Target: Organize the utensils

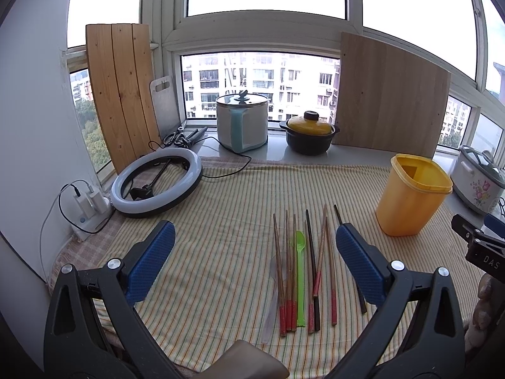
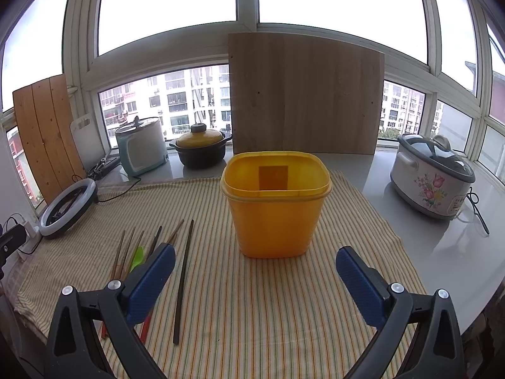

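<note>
Several wooden chopsticks with red ends [image 1: 288,271] lie side by side on the striped cloth [image 1: 221,208], with a green plastic spoon [image 1: 300,271], a black chopstick [image 1: 312,268] and a clear spoon [image 1: 274,284] among them. My left gripper [image 1: 254,246] is open above them, fingers on either side. A yellow plastic container [image 2: 274,208] stands upright, open-topped, right of the utensils. My right gripper [image 2: 255,271] is open in front of it, empty. A black chopstick [image 2: 183,278] and the green spoon [image 2: 138,257] lie by its left finger.
A ring light [image 1: 157,184] lies at the left by a power strip [image 1: 91,208]. On the sill stand a rice cooker [image 1: 242,121], a yellow-lidded pot [image 1: 310,132], wooden boards [image 2: 306,94] and a flowered cooker [image 2: 432,180]. The cloth ends at the grey counter [image 2: 410,237] on the right.
</note>
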The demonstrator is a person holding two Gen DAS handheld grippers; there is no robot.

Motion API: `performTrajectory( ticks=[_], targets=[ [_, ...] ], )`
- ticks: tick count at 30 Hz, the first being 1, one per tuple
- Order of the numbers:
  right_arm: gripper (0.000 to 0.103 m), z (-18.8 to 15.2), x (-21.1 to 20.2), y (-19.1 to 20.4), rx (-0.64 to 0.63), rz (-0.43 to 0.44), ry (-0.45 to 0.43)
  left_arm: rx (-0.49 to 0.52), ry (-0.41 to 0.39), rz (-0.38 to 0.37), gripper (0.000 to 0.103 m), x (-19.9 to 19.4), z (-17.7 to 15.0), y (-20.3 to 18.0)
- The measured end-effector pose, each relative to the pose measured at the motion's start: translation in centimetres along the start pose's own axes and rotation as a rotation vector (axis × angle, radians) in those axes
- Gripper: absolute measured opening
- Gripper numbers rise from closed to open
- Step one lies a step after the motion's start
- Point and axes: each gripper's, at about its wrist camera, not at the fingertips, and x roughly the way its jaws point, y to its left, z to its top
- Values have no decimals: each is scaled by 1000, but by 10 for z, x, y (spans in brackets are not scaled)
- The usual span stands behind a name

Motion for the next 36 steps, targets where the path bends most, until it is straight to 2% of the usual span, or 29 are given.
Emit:
performTrajectory(
  ticks=[36],
  targets=[
    [103,0,-2,4,-5,8,2,-5,0,-4,103,-3,1,0]
  ],
)
